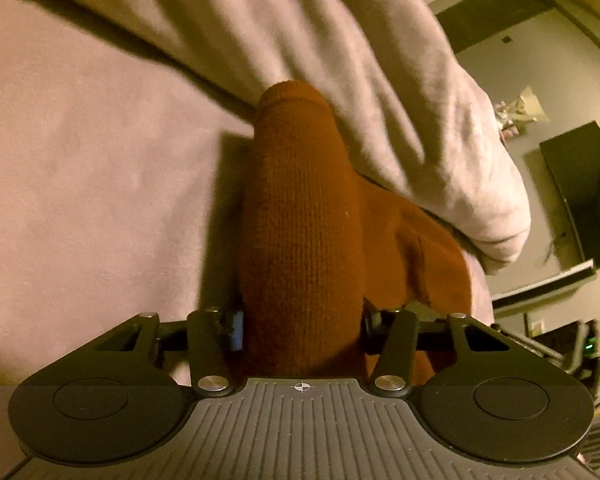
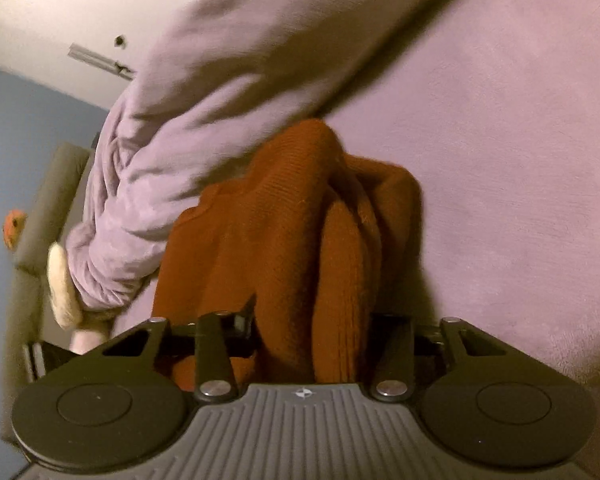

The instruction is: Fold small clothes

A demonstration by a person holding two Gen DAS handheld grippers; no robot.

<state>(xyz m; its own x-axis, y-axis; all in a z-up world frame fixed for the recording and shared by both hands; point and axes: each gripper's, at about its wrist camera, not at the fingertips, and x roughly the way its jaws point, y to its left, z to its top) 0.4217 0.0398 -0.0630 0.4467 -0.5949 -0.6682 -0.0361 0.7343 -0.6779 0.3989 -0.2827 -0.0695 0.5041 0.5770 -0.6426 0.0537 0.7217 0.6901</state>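
A rust-orange knitted garment [image 1: 300, 220] hangs bunched from both grippers over a pale lilac bed cover [image 1: 80, 160]. My left gripper [image 1: 302, 320] is shut on one part of it; the knit drapes over the fingers and hides them, and a blue pad shows at the left. My right gripper [image 2: 312, 328] is shut on another bunch of the same garment [image 2: 300, 232], which folds in thick ridges and hides the fingertips. The garment's far end touches or nearly touches the cover.
A rumpled lilac blanket [image 1: 380, 100] lies just behind the garment, also seen in the right wrist view [image 2: 180, 140]. A dark TV [image 1: 580, 192] stands on a shelf to the right. A grey couch [image 2: 48, 208] and cream slipper [image 2: 62, 288] are to the left.
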